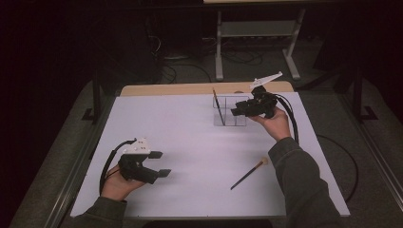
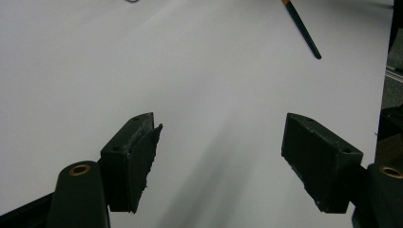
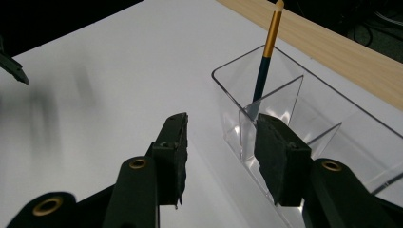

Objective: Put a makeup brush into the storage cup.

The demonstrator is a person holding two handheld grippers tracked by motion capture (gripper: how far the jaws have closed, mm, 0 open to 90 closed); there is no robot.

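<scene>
Right gripper (image 1: 236,111): held above the far right of the table, jaws apart with nothing between them, beside the clear organiser; in the right gripper view (image 3: 219,156) one pad sits in front of the organiser's near wall, contact with it impossible to judge.
Right hand (image 1: 274,122): wrapped under the gripper body, sleeve running down to the bottom edge; cable looping off to the right.
Clear organiser (image 1: 230,112): transparent box with inner dividers, standing on the white sheet near the wooden strip; walls hard to trace from the high view, right part cut off by the frame and by the jaw in the right gripper view (image 3: 304,90).
Standing brush (image 1: 218,107): dark handle with a golden ferrule, leaning in the organiser's left end compartment; lower end blurred behind the plastic (image 3: 264,66), tip cut off at the top edge there.
Lying brush (image 1: 249,174): flat on the sheet below the right hand, well apart from both grippers, pale end toward the sleeve; in the left gripper view (image 2: 302,29) partly cut off at the top edge.
Left gripper (image 1: 159,164): low over the near left of the sheet, jaws wide apart, empty; bare sheet between its pads (image 2: 221,161).
Left hand (image 1: 119,183): gripping from below, partly hidden by the gripper body.
Table (image 1: 171,123): white sheet, wooden strip along the far edge; surroundings dark, hard to make out.
</scene>
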